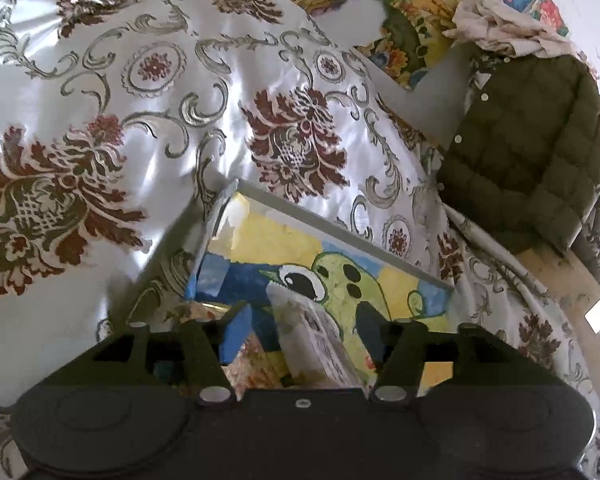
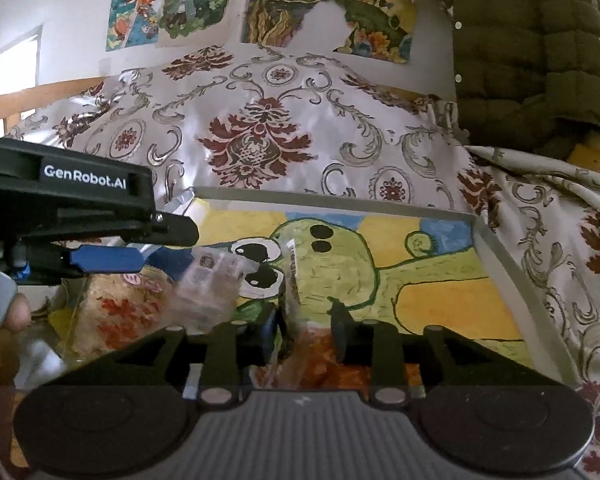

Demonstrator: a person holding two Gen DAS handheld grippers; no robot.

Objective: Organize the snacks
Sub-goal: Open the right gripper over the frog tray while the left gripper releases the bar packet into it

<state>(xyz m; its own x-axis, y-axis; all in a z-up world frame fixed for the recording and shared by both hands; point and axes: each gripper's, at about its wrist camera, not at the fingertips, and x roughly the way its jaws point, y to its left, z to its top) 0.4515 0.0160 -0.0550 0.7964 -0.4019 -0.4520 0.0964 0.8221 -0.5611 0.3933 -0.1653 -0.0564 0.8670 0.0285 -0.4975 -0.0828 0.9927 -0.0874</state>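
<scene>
Between the left claw's (image 1: 304,326) spread fingers sits a clear packet (image 1: 314,336); right claw (image 2: 306,330) pinches another packet (image 2: 296,280) over the tray (image 2: 496,248).

tablecloth (image 1: 148,92): glossy satin | jacket (image 1: 528,152): matt quilted | snack packet (image 2: 216,284): seemingly clear plastic

The left tongs (image 1: 304,326) stand with jaws apart over a frog-painted tray (image 1: 340,276), a clear snack packet (image 1: 312,344) rising between the blue finger (image 1: 236,332) and the dark one without clear contact. The tray lies on a floral cloth (image 1: 140,120). An olive quilted jacket (image 1: 528,148) hangs at right, beside wall drawings (image 1: 380,8).
</scene>
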